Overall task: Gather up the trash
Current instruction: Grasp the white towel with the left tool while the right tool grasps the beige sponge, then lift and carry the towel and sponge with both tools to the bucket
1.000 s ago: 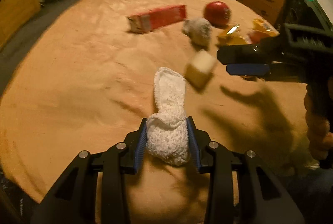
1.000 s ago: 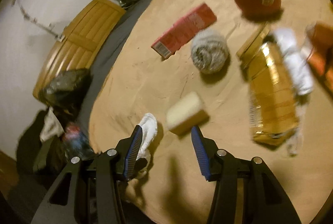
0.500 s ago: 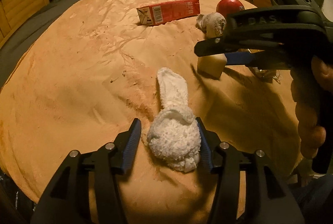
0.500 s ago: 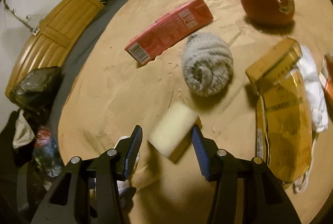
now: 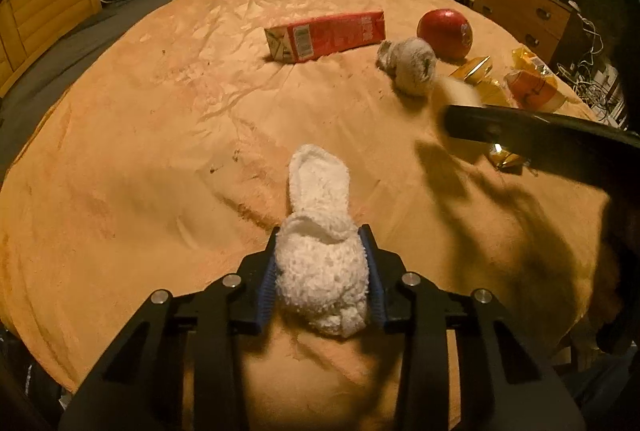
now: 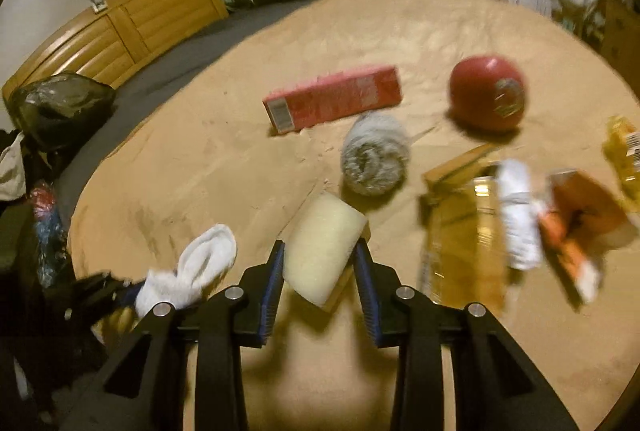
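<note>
1. Trash lies scattered over an orange-covered bench [image 5: 160,135]: a red carton [image 5: 326,35], a grey wad [image 5: 412,65], a red ball [image 5: 445,33] and yellow and orange wrappers [image 6: 464,231], all placed here relative to the carton.
2. A white sock [image 5: 320,251] sits well in front of the carton, at the near edge of the bench. The left gripper [image 5: 322,271] has its jaws clenched on the sock's bunched end, while the toe end trails forward onto the cover.
3. A pale sponge block [image 6: 322,251] is in front of the carton and just in front of the grey wad. The right gripper [image 6: 320,271] has its jaws closed against both sides of the block, which sits tilted between them and appears lifted a little off the cover.
4. The grey wad is just to the right of the carton's near side, the ball further right and apart from it, and the wrappers lie right of the wad.
5. The step in hand looks like a double pickup, with both pieces gripped and not yet dropped anywhere.
6. A dark bag [image 6: 60,107] lies on the floor, well to the left of the carton; whether it is the trash bag I cannot tell.
7. The next move calls for lifting both pieces clear of the cover, carrying them to a bin or bag, and releasing only once over its opening. The sock's loose end could drag on the cover.
</note>
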